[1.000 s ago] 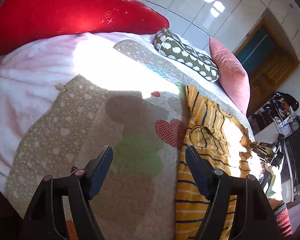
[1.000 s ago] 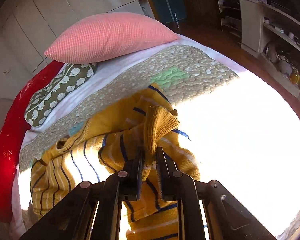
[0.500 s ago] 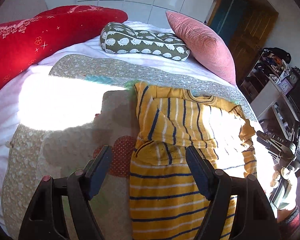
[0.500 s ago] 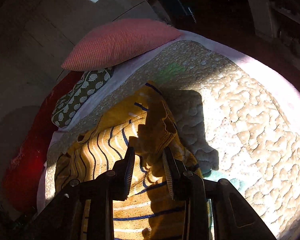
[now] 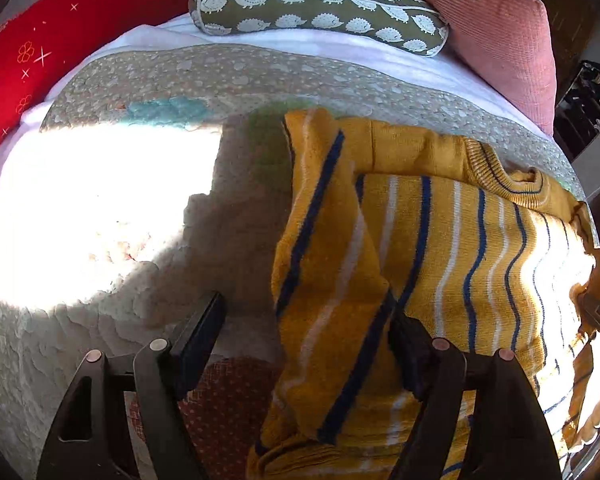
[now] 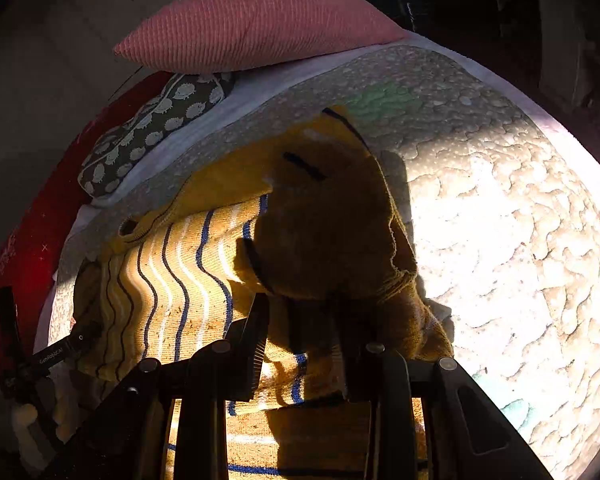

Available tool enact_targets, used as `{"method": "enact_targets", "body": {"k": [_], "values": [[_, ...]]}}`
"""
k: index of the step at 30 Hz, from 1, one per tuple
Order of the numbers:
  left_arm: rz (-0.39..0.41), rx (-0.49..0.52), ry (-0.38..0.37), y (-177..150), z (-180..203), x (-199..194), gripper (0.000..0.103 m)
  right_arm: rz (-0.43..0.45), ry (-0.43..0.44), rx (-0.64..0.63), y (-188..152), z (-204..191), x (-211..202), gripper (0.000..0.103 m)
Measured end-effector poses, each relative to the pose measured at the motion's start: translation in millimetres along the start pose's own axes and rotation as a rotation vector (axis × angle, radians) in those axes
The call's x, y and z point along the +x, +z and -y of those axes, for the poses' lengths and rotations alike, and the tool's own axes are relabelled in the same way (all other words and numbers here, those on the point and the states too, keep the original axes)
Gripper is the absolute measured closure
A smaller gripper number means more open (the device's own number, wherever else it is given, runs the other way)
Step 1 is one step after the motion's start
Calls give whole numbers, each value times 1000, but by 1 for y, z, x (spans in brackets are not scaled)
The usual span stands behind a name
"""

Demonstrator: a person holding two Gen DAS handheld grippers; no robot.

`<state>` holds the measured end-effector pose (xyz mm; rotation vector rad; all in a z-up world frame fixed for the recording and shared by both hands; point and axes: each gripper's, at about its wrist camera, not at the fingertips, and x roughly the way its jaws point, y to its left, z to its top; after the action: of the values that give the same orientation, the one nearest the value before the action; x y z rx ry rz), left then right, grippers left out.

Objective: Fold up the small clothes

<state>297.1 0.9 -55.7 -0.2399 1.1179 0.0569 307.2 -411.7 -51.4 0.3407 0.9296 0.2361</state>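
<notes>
Left wrist view: the left claw [image 5: 304, 332] stands with its fingers wide apart, low over the bed. A folded sleeve of the yellow striped sweater [image 5: 452, 240] lies between the fingers, but the pads do not press on it; the left finger [image 5: 198, 332] hangs over the bare quilt [image 5: 148, 80], the right one sits at the sleeve's edge. The sweater lies spread on the quilt, its collar toward the pillows. Behind it rest a hedgehog-print cushion [image 5: 320, 8], a pink pillow [image 5: 496, 28] and a red pillow [image 5: 60, 28]. A bright patch of sun falls on the quilt at the left. At the far right edge part of the right claw [image 5: 598, 316] shows over the sweater's sunlit side.

Right wrist view: the right claw [image 6: 304, 332] has its jaws a little apart; they have just been closing. The other sleeve of the sweater [image 6: 172, 280] is bunched up in shadow between and above the fingers; whether the pads press on it I cannot tell. The sweater's striped body lies to the left on the quilt [image 6: 500, 220]. The pink pillow [image 6: 256, 24] and hedgehog-print cushion [image 6: 156, 124] lie beyond. The left claw [image 6: 4, 320] shows at the left edge.
</notes>
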Motion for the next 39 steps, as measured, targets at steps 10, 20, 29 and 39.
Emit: {"method": "enact_targets", "body": {"k": [10, 20, 29, 39], "values": [[44, -41, -205, -49, -44, -97, 27, 98, 98, 109, -51, 41, -98, 66], [6, -53, -297, -192, -74, -144, 27, -11, 232, 106, -206, 61, -167, 59], [3, -2, -308, -263, -43, -149, 26, -11, 360, 205, -248, 54, -155, 59], [-34, 34, -376, -280, -9, -146, 18, 20, 370, 202, -256, 33, -142, 59]]}}
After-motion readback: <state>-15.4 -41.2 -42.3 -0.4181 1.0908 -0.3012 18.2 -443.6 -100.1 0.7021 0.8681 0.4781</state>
